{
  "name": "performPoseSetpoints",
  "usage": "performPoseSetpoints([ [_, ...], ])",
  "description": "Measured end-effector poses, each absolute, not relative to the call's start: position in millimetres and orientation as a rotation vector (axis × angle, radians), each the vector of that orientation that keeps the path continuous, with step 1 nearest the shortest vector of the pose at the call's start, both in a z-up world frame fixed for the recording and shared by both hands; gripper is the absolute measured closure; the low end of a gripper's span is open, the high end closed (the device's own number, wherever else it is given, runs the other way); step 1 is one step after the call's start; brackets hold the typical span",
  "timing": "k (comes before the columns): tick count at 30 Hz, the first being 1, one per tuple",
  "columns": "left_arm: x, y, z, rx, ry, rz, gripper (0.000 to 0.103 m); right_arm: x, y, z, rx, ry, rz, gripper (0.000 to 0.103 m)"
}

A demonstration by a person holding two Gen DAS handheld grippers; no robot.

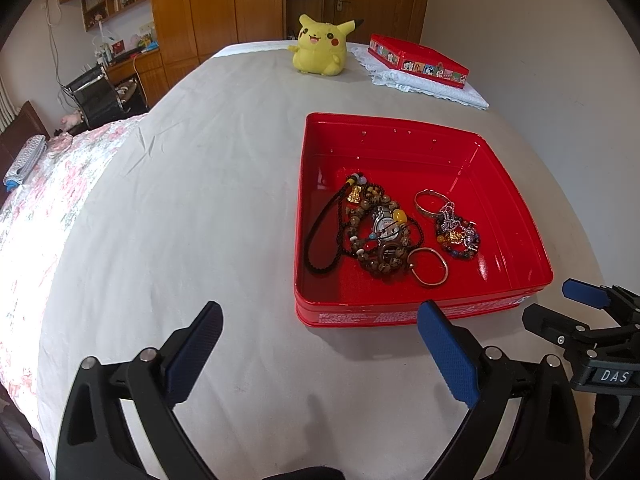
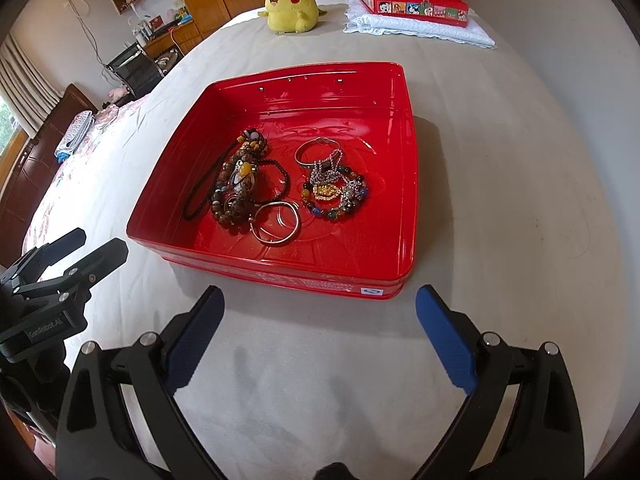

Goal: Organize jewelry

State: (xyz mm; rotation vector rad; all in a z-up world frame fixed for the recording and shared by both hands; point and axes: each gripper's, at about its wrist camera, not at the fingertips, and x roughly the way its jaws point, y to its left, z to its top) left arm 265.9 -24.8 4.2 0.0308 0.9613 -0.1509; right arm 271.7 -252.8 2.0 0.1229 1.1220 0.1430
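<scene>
**Two empty grippers waited short of one tin of jewelry**

One open red tin (image 2: pixel 406 184) sat on the pale sheet (image 1: pixel 200 160) of the bed, and all the jewelry lay inside it in two heaps. The left heap (image 2: pixel 240 184) was a tangle of brown bead bracelets, a black cord loop and a few amber and coloured beads; how many strands it held I could not count. Touching its near right edge lay one plain silver bangle (image 2: pixel 276 224). The right heap (image 2: pixel 336 190) was smaller: one bracelet of mixed coloured beads, a silver chain piled on it and a gold charm in the middle. Just beyond it lay a second silver ring-shaped bangle (image 2: pixel 318 150), nearer the far wall of the tin. So two metal bangles and two heaps, set slightly apart on the red floor.

Both grippers hung over the sheet on the near side of the tin, touching nothing. The left gripper (image 1: pixel 320 344) had its two blue pads spread wide with nothing between them. The right gripper (image 2: pixel 318 332) stood the same, fingers wide apart and empty, facing the tin's near wall.

At the far end of the bed sat one yellow plush toy (image 1: pixel 320 46), and to its right one red lid (image 1: pixel 420 60) with cartoon pictures along its side rested on a folded white lace cloth (image 1: pixel 432 86).
</scene>
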Motion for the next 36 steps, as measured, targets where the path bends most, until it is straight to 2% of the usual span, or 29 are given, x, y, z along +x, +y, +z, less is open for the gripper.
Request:
performPoseSetpoints([
  [36,265.6,-27.4,2.6,0.036,0.966,-0.159,0.005,271.5,-252.4,-0.9,0.12,1.125,0.143,0.007],
])
